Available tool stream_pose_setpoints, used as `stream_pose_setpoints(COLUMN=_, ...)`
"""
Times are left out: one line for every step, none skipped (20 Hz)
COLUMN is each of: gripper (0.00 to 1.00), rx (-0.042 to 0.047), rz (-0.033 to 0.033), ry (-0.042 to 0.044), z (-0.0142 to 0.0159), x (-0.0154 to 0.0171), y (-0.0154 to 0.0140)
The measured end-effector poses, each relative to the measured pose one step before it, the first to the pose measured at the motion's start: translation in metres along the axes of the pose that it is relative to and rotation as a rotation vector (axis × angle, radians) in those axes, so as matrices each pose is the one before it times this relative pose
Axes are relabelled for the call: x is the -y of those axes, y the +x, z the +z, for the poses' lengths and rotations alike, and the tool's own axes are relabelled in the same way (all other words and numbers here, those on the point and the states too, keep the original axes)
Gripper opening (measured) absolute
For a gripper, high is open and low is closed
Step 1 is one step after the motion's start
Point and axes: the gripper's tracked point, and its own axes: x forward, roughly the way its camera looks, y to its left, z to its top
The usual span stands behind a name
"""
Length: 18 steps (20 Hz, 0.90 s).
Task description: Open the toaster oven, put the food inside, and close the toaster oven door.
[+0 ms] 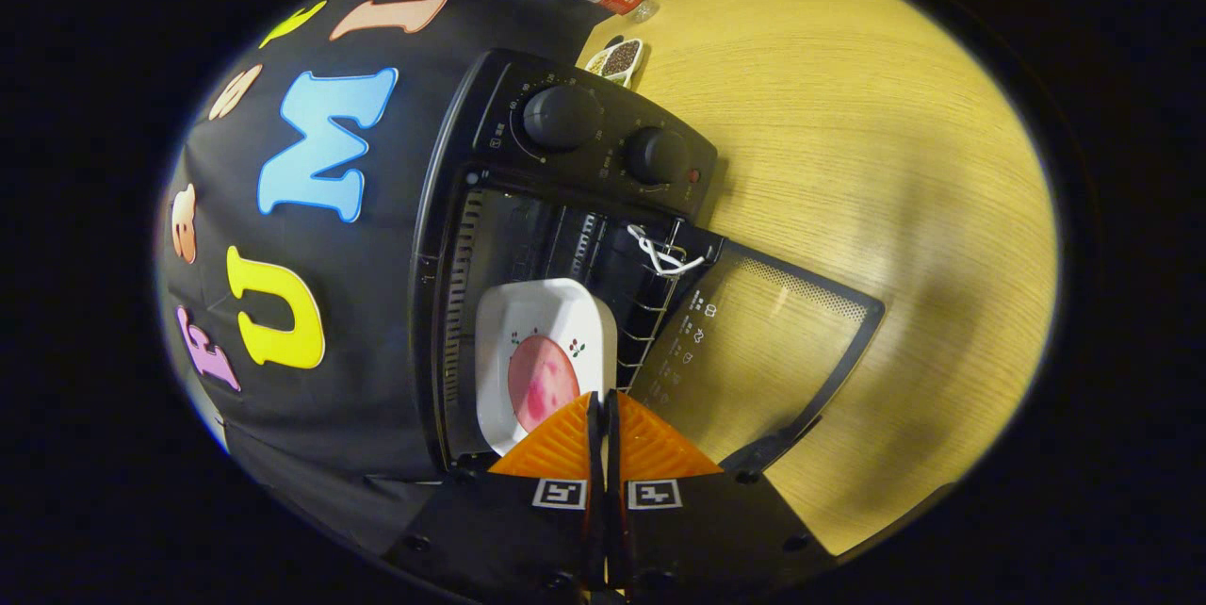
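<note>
We are seeing the gripper (603, 402) with fingers pressed together, gripping the near rim of the white plate (542, 341) carrying pink food (542, 384). The plate is sitting inside the toaster oven (528, 209), its door (754, 351) lying open on the wooden table (895, 162).

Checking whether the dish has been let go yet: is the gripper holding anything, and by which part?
Seemingly yes: the gripper, fingers nearly together, pinches the white dish's near rim, inside the open toaster oven.
</note>
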Motion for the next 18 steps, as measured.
stream_pose_setpoints(gripper=0.02, rx=0.01262, rz=-0.00257, ry=0.01180, z=0.00033, x=-0.00010, y=0.00430)
stream_pose_setpoints(gripper=0.02, rx=0.00603, rz=-0.00370, ry=0.01749, z=-0.00021, x=0.00043, y=0.00309)
stream_pose_setpoints(gripper=0.02, rx=0.00978, rz=-0.00152, ry=0.02077, z=0.00081, x=-0.00009, y=0.00387)
stream_pose_setpoints(gripper=0.02, rx=0.02024, rz=0.00039, ry=0.01405, z=0.00245, x=0.00018, y=0.00265)
stream_pose_setpoints(gripper=0.02, rx=0.02618, rz=0.00228, ry=0.01084, z=0.00327, x=-0.00098, y=0.00263)
stream_pose_setpoints(gripper=0.02, rx=0.01974, rz=0.00221, ry=0.01296, z=0.00218, x=-0.00165, y=0.00363)
stream_pose_setpoints(gripper=0.02, rx=0.00937, rz=0.00200, ry=0.01979, z=0.00040, x=-0.00078, y=0.00326)
stream_pose_setpoints(gripper=0.02, rx=0.00309, rz=-0.00026, ry=0.02423, z=-0.00026, x=-0.00095, y=0.00290)
stream_pose_setpoints(gripper=0.02, rx=0.00384, rz=-0.00546, ry=0.02435, z=-0.00155, x=-0.00043, y=0.00440)
stream_pose_setpoints(gripper=0.02, rx=0.01055, rz=-0.00505, ry=0.01598, z=0.00084, x=-0.00011, y=0.00432)
stream_pose_setpoints(gripper=0.02, rx=0.01766, rz=0.00136, ry=0.01411, z=-0.00027, x=-0.00203, y=0.00227)
stream_pose_setpoints(gripper=0.03, rx=0.01573, rz=-0.00202, ry=0.00747, z=0.00099, x=-0.00139, y=0.00323)
stream_pose_setpoints(gripper=0.03, rx=0.01780, rz=0.00000, ry=0.01063, z=0.00099, x=-0.00159, y=0.00232)
stream_pose_setpoints(gripper=0.03, rx=0.00763, rz=0.00070, ry=0.01076, z=-0.00127, x=-0.00239, y=0.00240)
stream_pose_setpoints(gripper=0.03, rx=0.00172, rz=0.00145, ry=0.00841, z=-0.00132, x=-0.00218, y=0.00245)
stream_pose_setpoints(gripper=0.03, rx=0.00153, rz=0.00052, ry=0.00736, z=-0.00214, x=-0.00134, y=0.00250)
stream_pose_setpoints(gripper=0.03, rx=0.00283, rz=0.00037, ry=0.00417, z=-0.00056, x=-0.00117, y=0.00204)
stream_pose_setpoints(gripper=0.03, rx=0.00286, rz=0.00063, ry=0.00022, z=-0.00059, x=-0.00045, y=0.00057)
